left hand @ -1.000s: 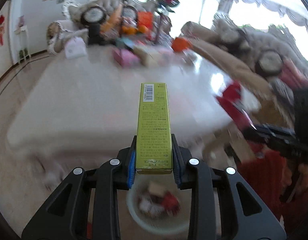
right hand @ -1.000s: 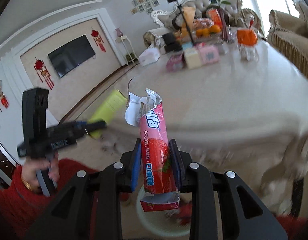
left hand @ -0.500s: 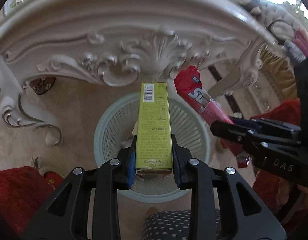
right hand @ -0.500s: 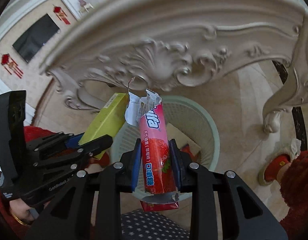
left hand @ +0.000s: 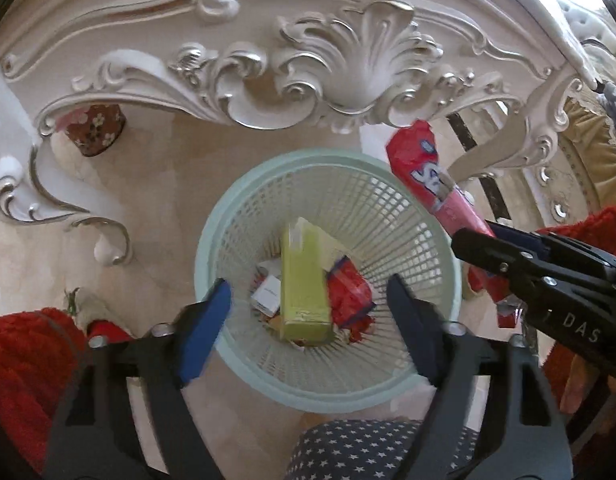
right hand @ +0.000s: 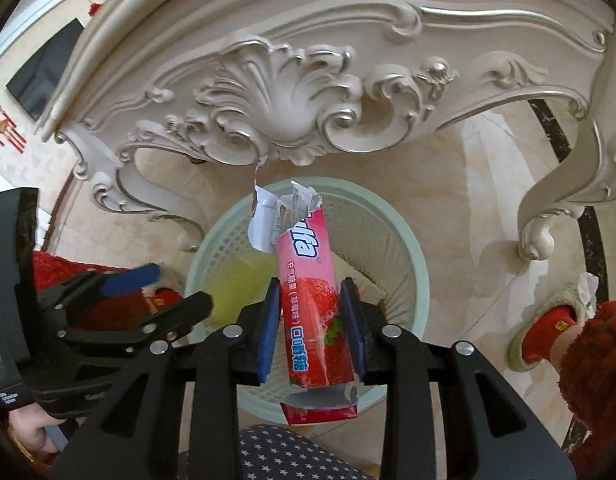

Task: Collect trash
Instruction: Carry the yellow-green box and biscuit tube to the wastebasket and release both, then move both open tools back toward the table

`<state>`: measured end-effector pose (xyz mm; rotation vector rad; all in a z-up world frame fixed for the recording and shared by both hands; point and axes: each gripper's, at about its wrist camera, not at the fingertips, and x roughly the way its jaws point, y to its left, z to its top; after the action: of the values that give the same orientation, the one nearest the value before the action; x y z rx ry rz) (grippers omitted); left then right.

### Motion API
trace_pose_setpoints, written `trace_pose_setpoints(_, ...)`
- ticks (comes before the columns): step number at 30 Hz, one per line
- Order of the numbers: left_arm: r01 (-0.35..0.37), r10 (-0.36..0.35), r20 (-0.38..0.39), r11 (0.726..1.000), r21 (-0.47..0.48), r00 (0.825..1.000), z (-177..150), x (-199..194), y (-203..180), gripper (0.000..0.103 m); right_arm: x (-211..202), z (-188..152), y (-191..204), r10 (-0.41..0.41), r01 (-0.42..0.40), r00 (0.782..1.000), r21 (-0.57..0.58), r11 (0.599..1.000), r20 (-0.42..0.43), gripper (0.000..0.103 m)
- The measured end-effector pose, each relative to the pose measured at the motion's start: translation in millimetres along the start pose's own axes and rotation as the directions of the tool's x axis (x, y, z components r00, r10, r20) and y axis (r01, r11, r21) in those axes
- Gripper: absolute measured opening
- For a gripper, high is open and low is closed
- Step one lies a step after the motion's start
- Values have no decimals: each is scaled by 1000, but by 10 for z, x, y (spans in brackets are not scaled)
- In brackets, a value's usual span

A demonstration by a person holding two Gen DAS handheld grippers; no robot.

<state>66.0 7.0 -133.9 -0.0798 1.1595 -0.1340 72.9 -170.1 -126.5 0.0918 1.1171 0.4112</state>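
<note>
Left tongs (left hand: 308,320) opening, nothing between; green box (left hand: 304,280) inside basket (left hand: 388,390).

Basket (left hand: 436,256) sits on the floor straight below and ahead of the left claw (left hand: 308,312), under the table (left hand: 348,60) edge. Box (left hand: 304,280) lies in the basket between the opening jaws, clear of both pads, on other trash. Right claw (right hand: 312,320), also opening, is to the right over the basket rim with the wrapper (right hand: 312,304) between its jaws.
</note>
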Motion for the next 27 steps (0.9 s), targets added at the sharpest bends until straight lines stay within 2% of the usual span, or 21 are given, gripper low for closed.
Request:
trace_pose_setpoints(1, -5, 5, -6, 1000, 8, 1000, -4, 8, -2, 79, 3, -3, 1, -19, 19, 1000, 1, 1000, 3, 64)
trace_pose_setpoints(3, -26, 27, -13, 999, 24, 1000, -14, 24, -18, 79, -30, -12, -22, -53, 53, 998, 17, 998, 38, 77)
trace_pose_setpoints(7, -12, 12, -18, 999, 29, 1000, -41, 37, -33, 79, -15, -18, 5, -50, 50, 998, 0, 999, 30, 77)
trace_pose_setpoints(22, -35, 36, -16, 999, 40, 999, -61, 28, 6, 79, 29, -49, 8, -65, 65, 998, 6, 998, -3, 77)
trace_pose_setpoints(25, -26, 25, 18, 998, 60, 1000, -77, -100, -27, 79, -111, -63, 56, -41, 41, 999, -9, 999, 25, 77)
trace_pose_setpoints(27, -12, 9, 48, 998, 70, 999, -88, -262, -44, 79, -356, -70, 104, 3, -2, 996, -20, 1000, 89, 77)
